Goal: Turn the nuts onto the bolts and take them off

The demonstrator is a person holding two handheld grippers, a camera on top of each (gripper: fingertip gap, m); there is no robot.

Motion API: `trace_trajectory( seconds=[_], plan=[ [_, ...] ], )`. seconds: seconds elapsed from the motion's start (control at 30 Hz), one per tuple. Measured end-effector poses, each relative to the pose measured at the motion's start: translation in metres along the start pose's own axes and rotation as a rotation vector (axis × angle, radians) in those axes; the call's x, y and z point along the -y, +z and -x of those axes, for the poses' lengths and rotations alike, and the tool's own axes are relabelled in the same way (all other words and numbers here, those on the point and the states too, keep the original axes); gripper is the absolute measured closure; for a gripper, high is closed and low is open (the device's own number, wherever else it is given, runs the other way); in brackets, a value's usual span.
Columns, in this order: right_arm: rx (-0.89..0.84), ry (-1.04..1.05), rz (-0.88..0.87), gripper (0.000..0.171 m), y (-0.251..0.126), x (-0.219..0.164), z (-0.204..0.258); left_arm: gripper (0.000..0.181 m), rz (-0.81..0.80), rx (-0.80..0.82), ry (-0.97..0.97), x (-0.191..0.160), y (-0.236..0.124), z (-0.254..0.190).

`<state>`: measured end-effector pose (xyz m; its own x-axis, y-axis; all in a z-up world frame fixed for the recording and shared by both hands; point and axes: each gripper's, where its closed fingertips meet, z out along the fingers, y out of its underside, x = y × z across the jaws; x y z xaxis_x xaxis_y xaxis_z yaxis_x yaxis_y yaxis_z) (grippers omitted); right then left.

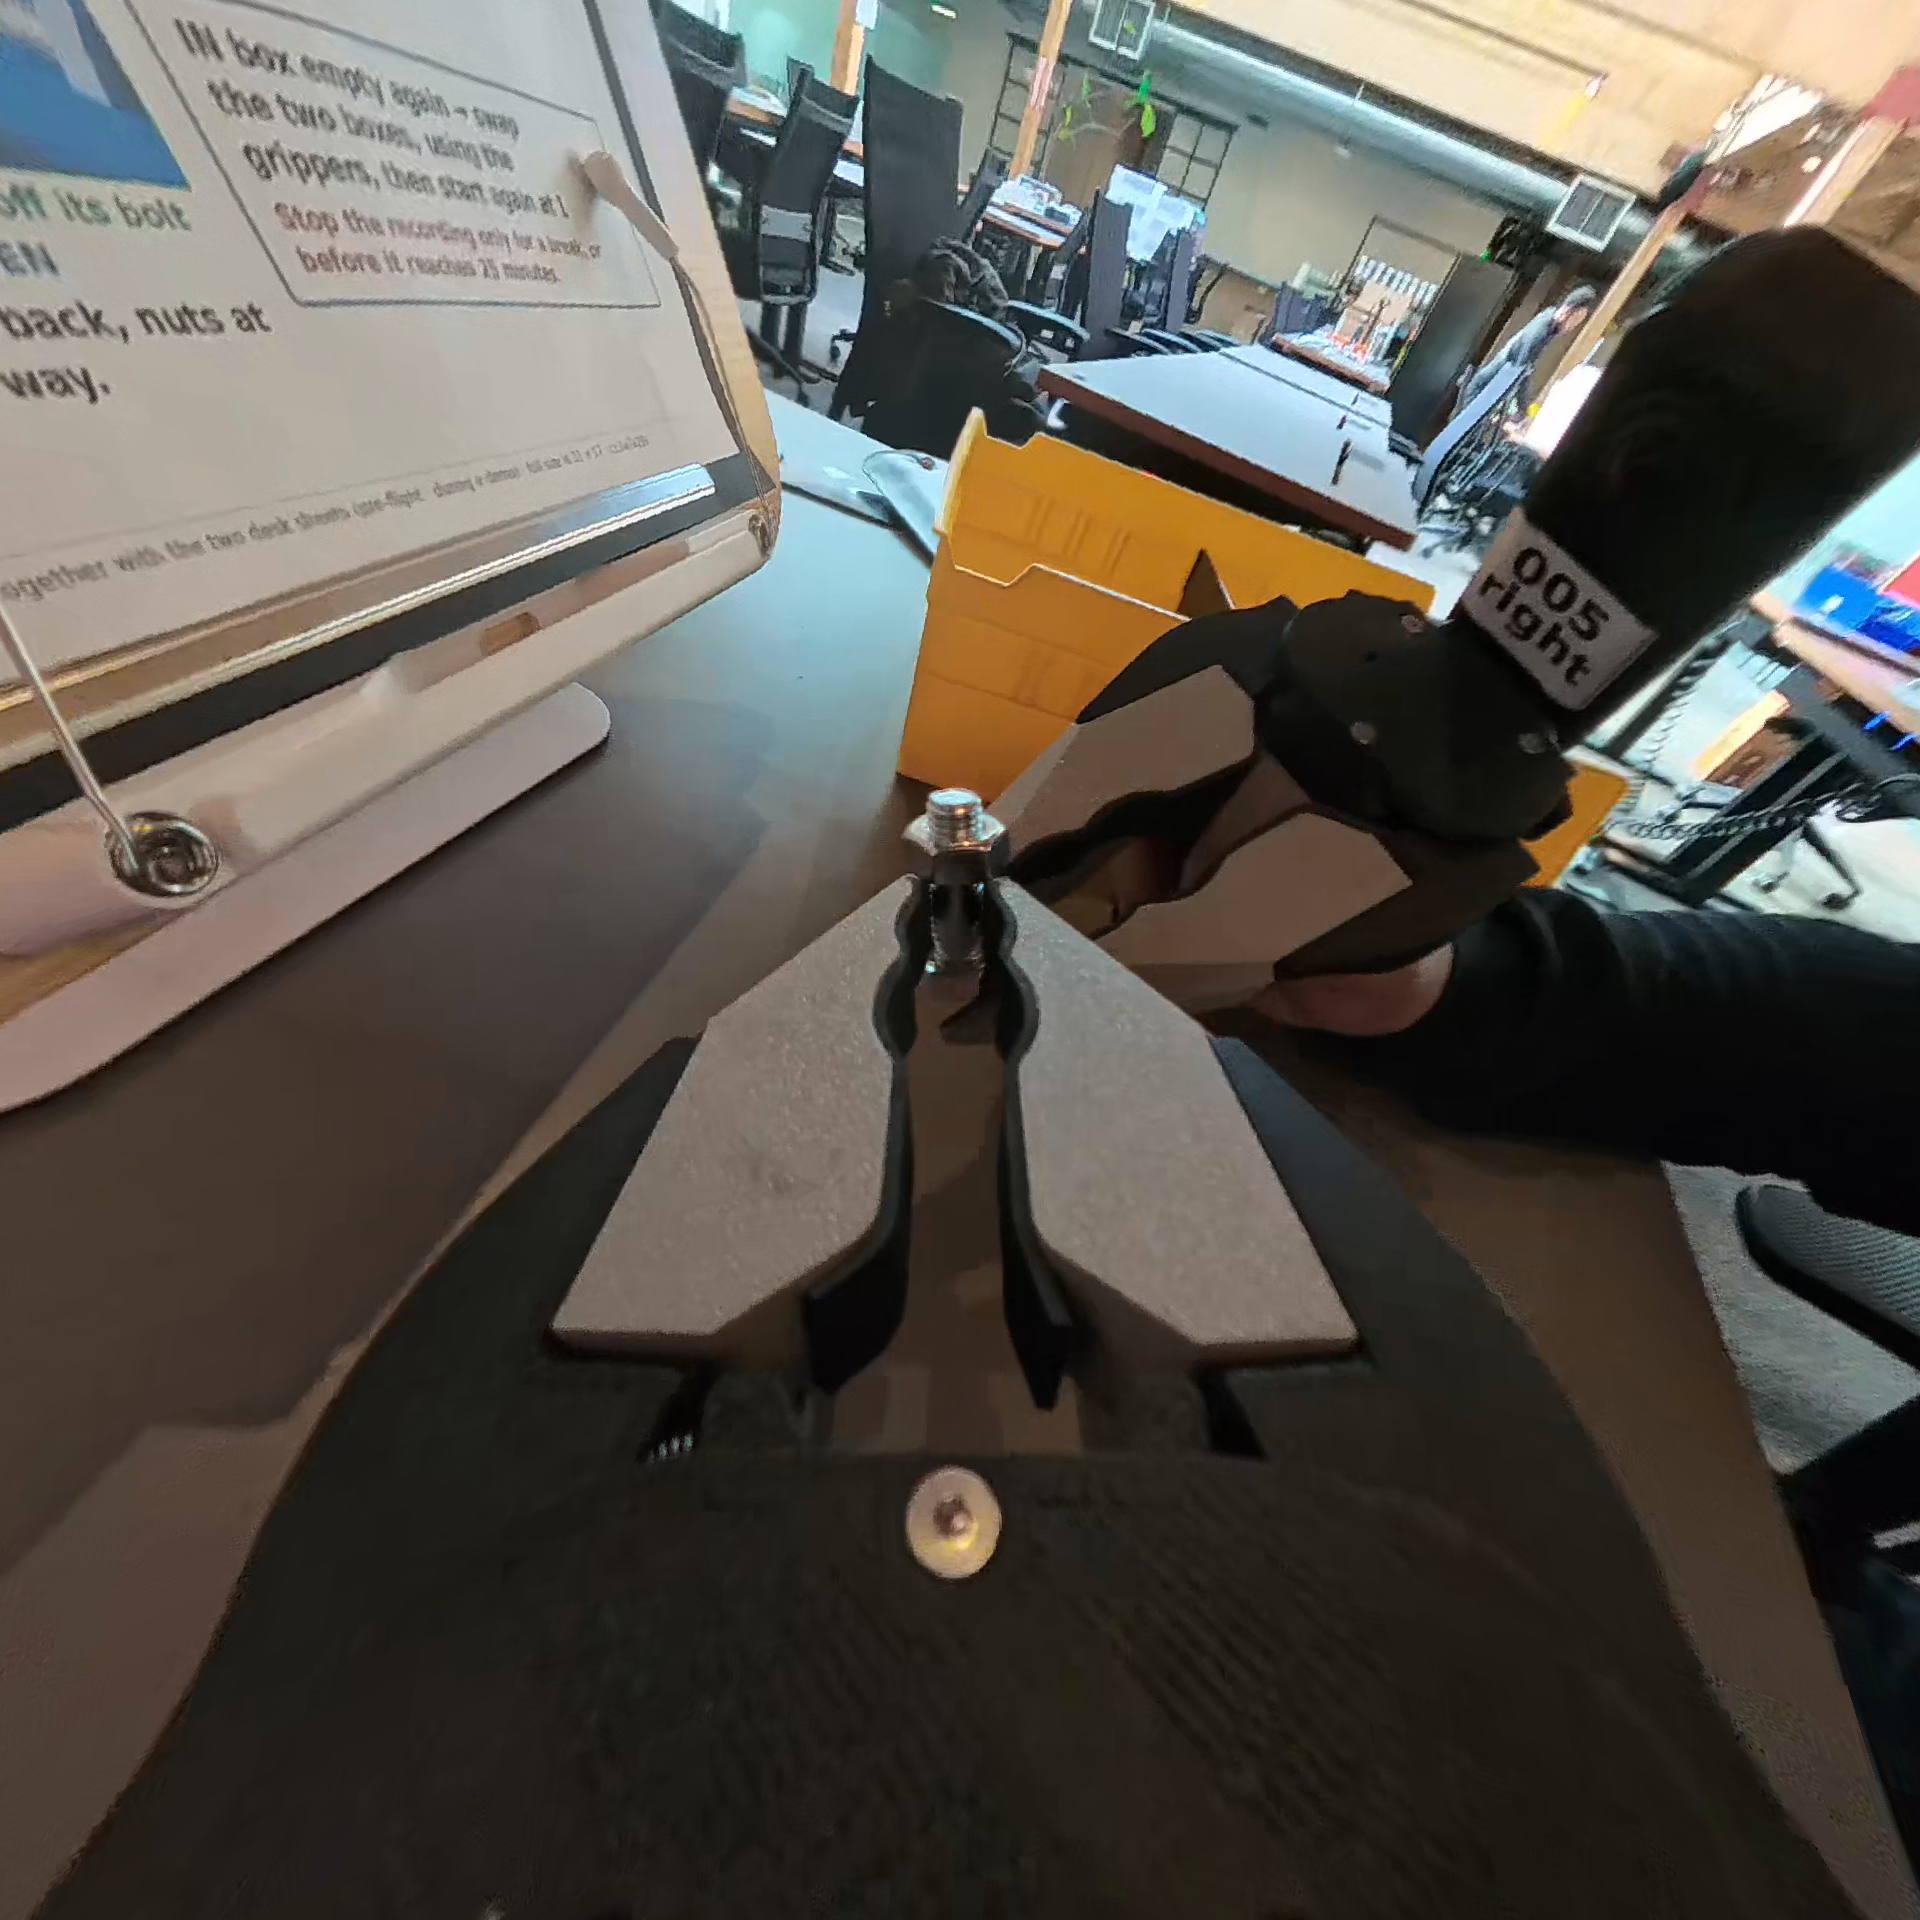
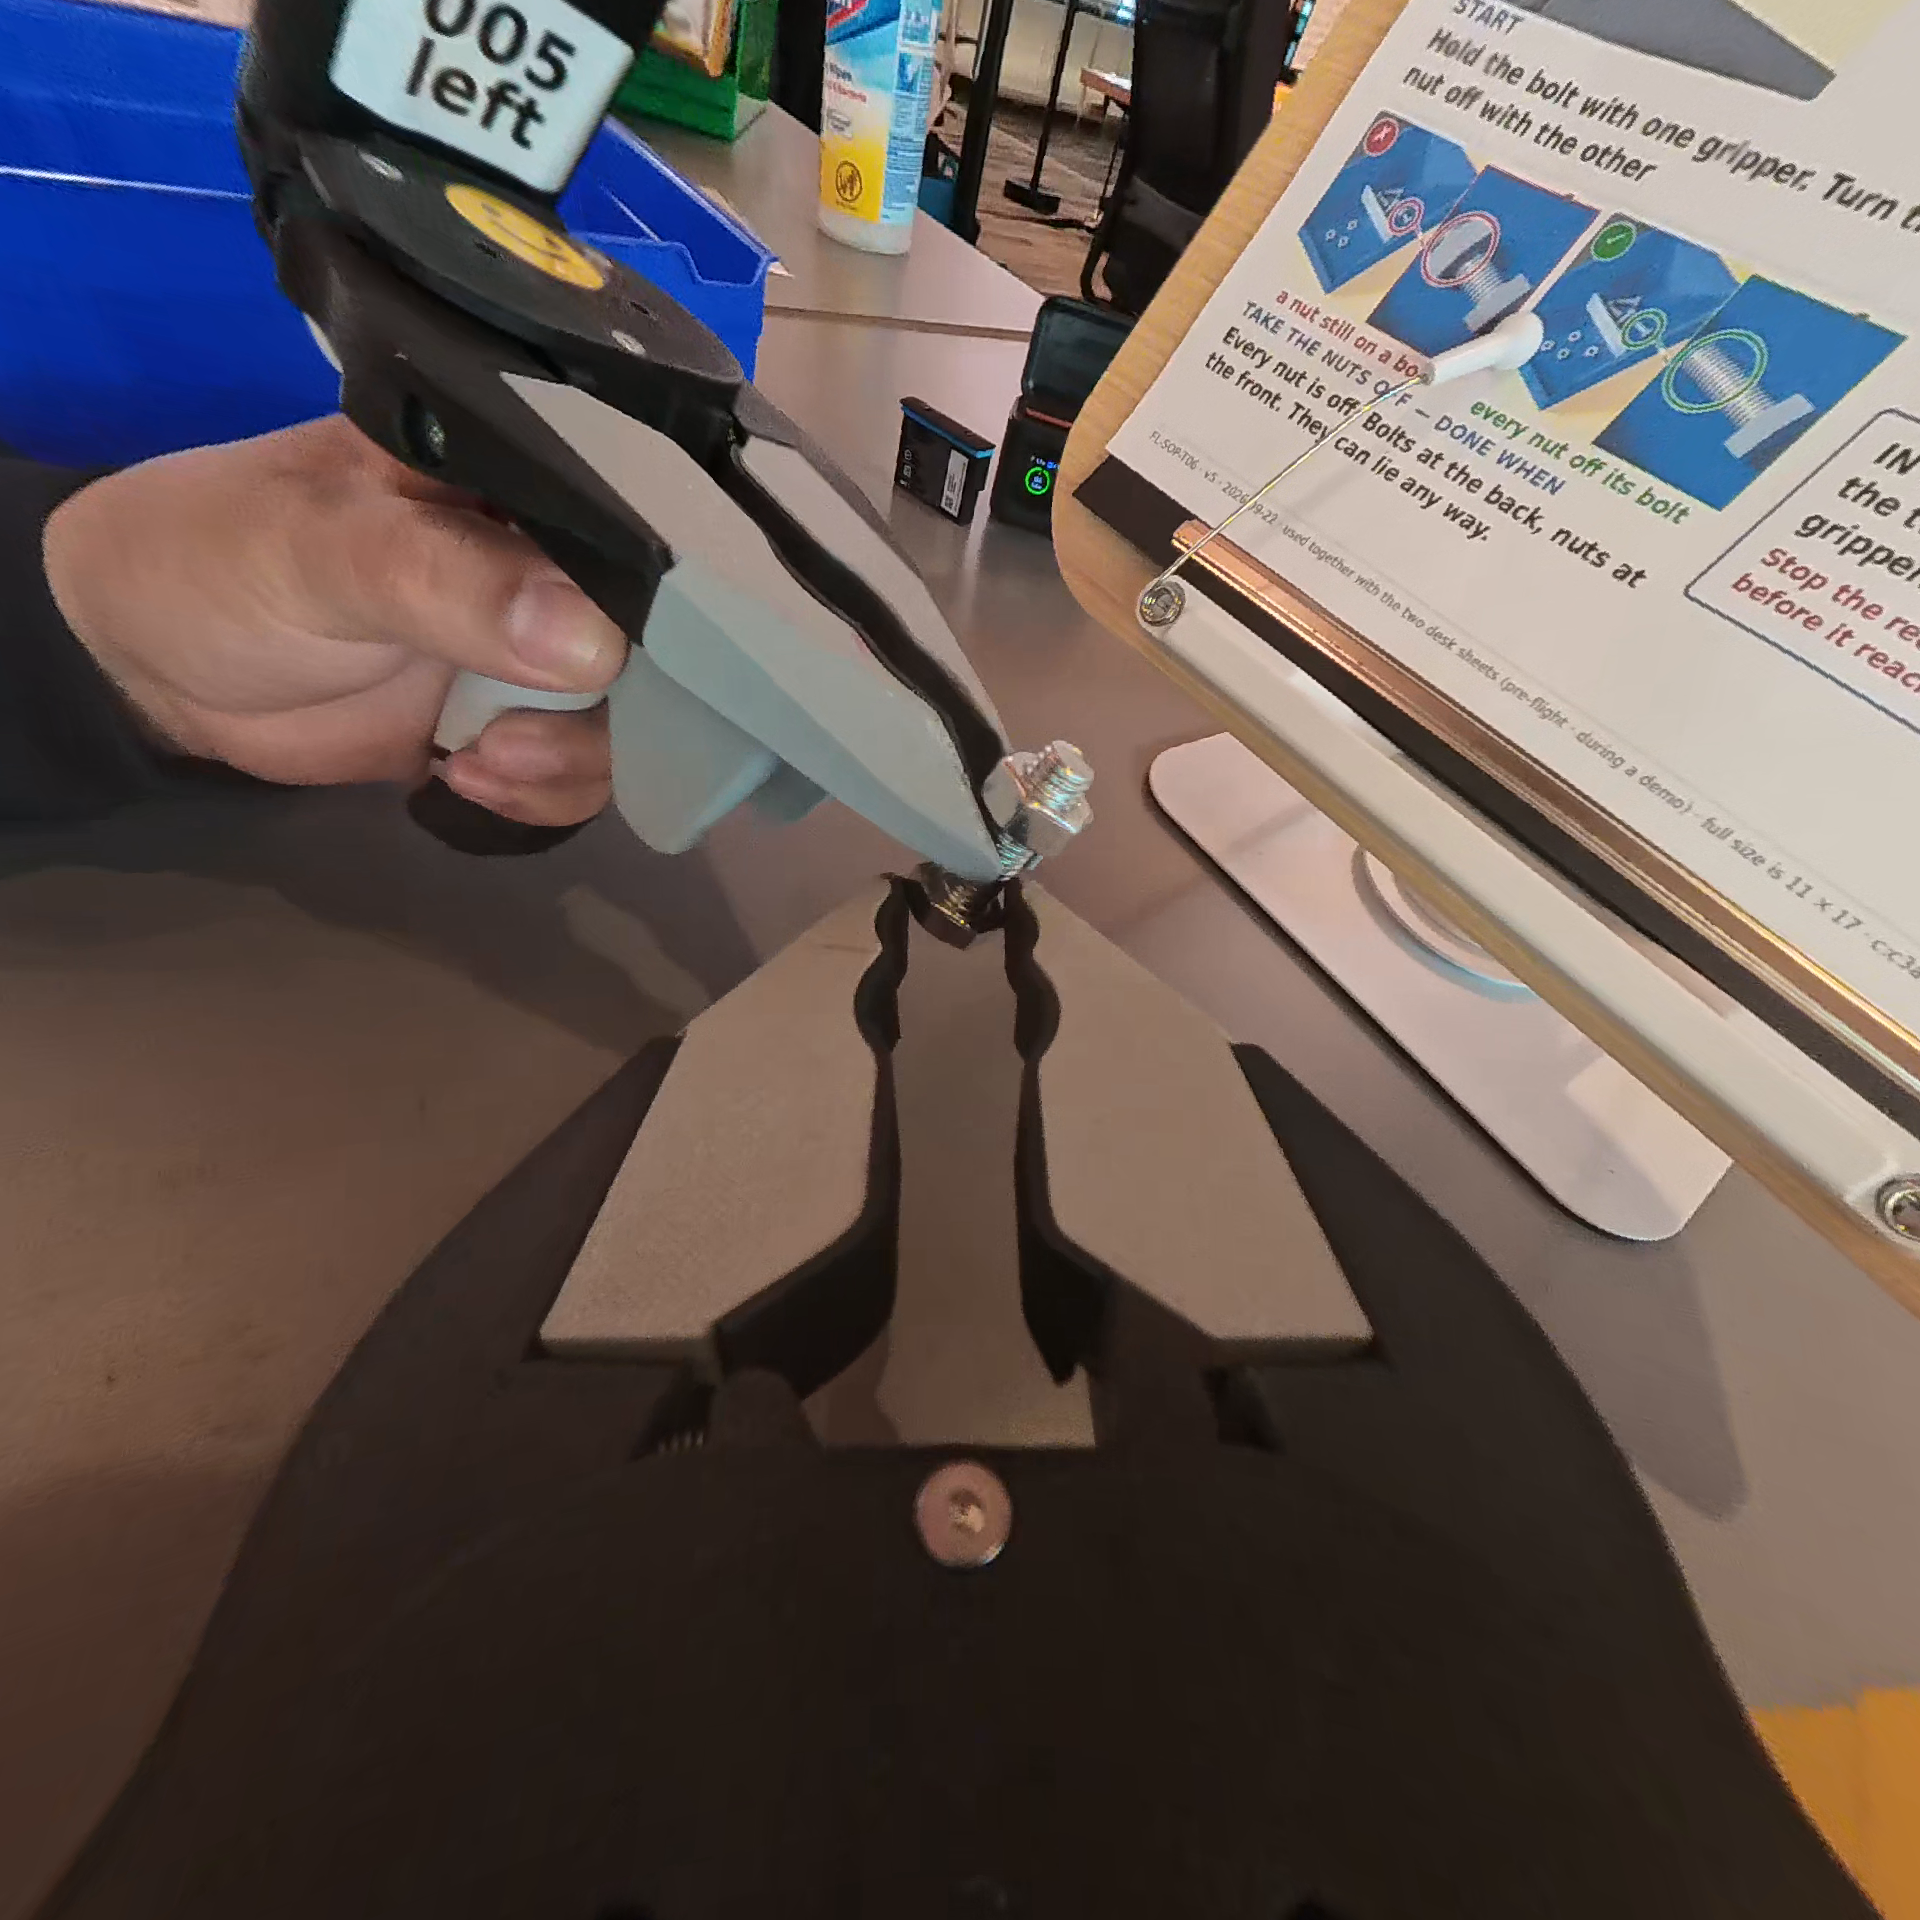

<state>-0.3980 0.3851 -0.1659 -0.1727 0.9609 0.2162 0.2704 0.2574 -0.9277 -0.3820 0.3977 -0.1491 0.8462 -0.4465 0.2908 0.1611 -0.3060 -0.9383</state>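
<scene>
Fingers of the left gripper (image 1: 954, 940) clench the threaded shank of a silver bolt (image 1: 951, 883), which stands upright between the black pads just below a hex nut (image 1: 954, 833); a short stub of thread shows above the nut. In the right wrist view the right gripper (image 2: 956, 914) is closed around the bolt's head end, its tips meeting the left gripper's tips from the opposite side, so the bolt is pinched at two places along its length, with the nut (image 2: 1049, 805) sitting beyond the left gripper's grey finger. A hand (image 2: 312, 613) wraps the left gripper's handle, thumb on the grey trigger; in the left wrist view another hand (image 1: 1351, 992), in a dark sleeve, holds the right gripper's handle. All of this hovers above a dark brown table (image 1: 468, 1039). Just behind the grippers stands a yellow bin (image 1: 1039, 623); a blue bin (image 2: 125, 270) sits behind the left hand. To one side a wooden board on a white stand (image 1: 343, 727) holds a printed instruction sheet, pinned by wire clips. Farther back on the table lie a small black battery (image 2: 940, 457) and a black charging case (image 2: 1049, 416), then a white bottle (image 2: 878, 114). Office chairs and long desks fill the room beyond.
</scene>
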Motion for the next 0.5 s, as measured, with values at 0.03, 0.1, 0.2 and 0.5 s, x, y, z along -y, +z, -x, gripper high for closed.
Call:
trace_trajectory(
  seconds=[0.03,0.1,0.2,0.5],
  plan=[
    [0.001,-0.001,-0.005,0.157,-0.001,0.001,0.000,0.174,0.001,0.005,0.020,0.001,0.000,-0.001],
    [0.009,0.003,-0.023,0.157,-0.005,0.004,0.001,0.172,-0.007,0.007,0.045,0.002,-0.001,-0.003],
    [0.028,0.011,-0.050,0.157,-0.009,0.008,0.004,0.171,-0.023,-0.039,0.018,0.004,-0.002,-0.008],
    [0.011,-0.038,-0.081,0.158,-0.015,0.013,0.008,0.174,-0.056,-0.152,-0.125,0.006,-0.005,-0.013]
  ],
)
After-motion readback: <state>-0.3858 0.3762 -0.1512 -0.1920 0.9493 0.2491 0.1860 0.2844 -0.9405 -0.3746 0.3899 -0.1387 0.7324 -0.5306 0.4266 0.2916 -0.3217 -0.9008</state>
